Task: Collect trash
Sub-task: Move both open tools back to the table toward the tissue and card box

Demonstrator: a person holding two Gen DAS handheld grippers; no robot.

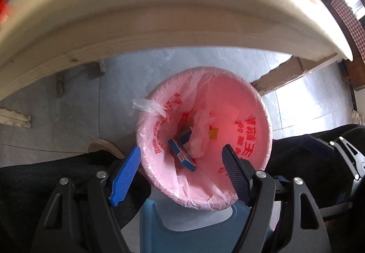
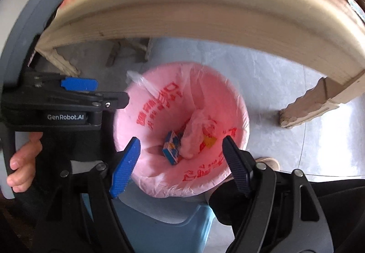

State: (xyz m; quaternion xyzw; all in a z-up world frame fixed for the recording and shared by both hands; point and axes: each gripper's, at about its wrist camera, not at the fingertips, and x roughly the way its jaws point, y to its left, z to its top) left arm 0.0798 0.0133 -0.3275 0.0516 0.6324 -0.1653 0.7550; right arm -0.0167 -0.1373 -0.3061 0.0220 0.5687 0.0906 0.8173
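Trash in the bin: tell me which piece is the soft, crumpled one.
The pink crumpled plastic wad, lying right of the blue carton at the bottom of the pink-lined bin; the carton is flat-sided and printed.

bin liner (image 1: 239,102): thin pink plastic film, glossy, crinkled, red print
boxes (image 1: 182,150) between the tongs: blue printed card, smooth
wad (image 1: 200,136) beside them: crumpled thin film
tong pads (image 1: 126,175): ribbed blue plastic, matt
tong arms (image 1: 269,202): black plastic, metal rivets
table edge (image 1: 159,13) beyond the tongs: pale wood, smooth
floor (image 1: 68,116): grey tile, slight sheen
stool (image 1: 194,230) below the tongs: blue plastic, smooth
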